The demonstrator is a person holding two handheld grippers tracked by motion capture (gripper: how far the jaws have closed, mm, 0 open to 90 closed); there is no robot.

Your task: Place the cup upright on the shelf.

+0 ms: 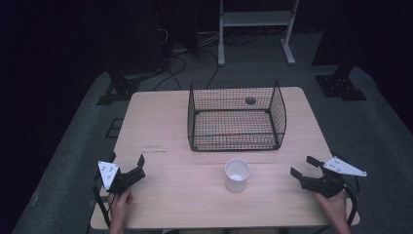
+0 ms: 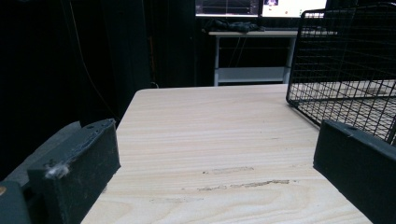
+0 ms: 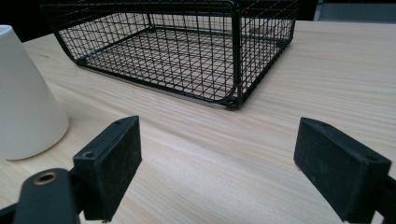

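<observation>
A black wire basket (image 1: 237,141) stands at the middle back of the wooden table (image 1: 160,122); a small dark round spot (image 1: 250,101) shows through its far wall. In front of it stands a white cup (image 1: 237,174). My left gripper (image 1: 139,169) rests near the front left, open, pointing toward the basket (image 2: 345,70); nothing lies between the jaws of this gripper (image 2: 215,154). My right gripper (image 1: 302,165) sits at the front right, open and holding nothing. From that gripper (image 3: 217,144) the cup (image 3: 23,93) is at the left and the basket (image 3: 177,51) ahead.
Beyond the table's far edge are a white metal shelf frame (image 1: 255,29), floor cables (image 1: 175,63) and black stand bases (image 1: 341,85). Bare tabletop (image 2: 210,121) lies left of the basket, with faint scuff marks (image 2: 233,184) near my left gripper.
</observation>
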